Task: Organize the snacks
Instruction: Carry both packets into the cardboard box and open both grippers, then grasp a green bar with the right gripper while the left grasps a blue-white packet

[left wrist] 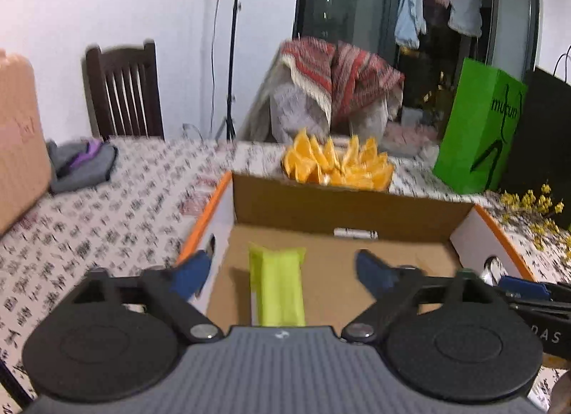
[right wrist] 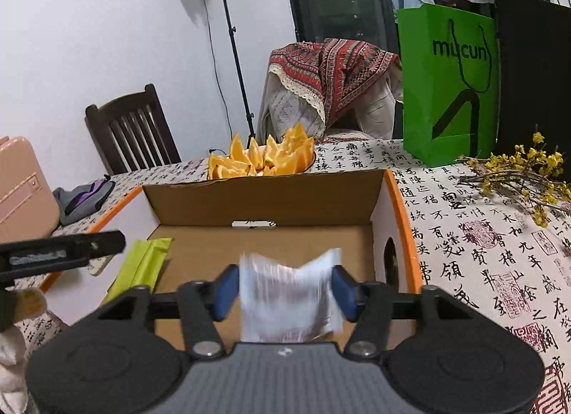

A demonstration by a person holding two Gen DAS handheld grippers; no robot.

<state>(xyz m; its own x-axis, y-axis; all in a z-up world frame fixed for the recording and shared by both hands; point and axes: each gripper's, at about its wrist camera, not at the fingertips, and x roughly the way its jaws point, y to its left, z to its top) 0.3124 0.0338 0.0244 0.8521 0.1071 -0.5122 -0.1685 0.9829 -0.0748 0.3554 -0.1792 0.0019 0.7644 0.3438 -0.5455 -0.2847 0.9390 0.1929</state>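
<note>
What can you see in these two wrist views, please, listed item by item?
cardboard box: one, brown with orange edges, open on the table
green snack packet: one, lime green, on the box floor, left side
white snack packet: one, white and dark red, blurred, between the right fingers above the box
orange wedges: one pile, orange, behind the box
green paper bag: one, far right on the table
yellow flower sprigs: one bunch, right of the box
tablecloth: one, white with black calligraphy
wooden chair: one, dark brown, by the wall
left hand-held gripper: black, blue pads, open, nothing between them
right hand-held gripper: black, blue pads, packet between them; grip unclear
</note>
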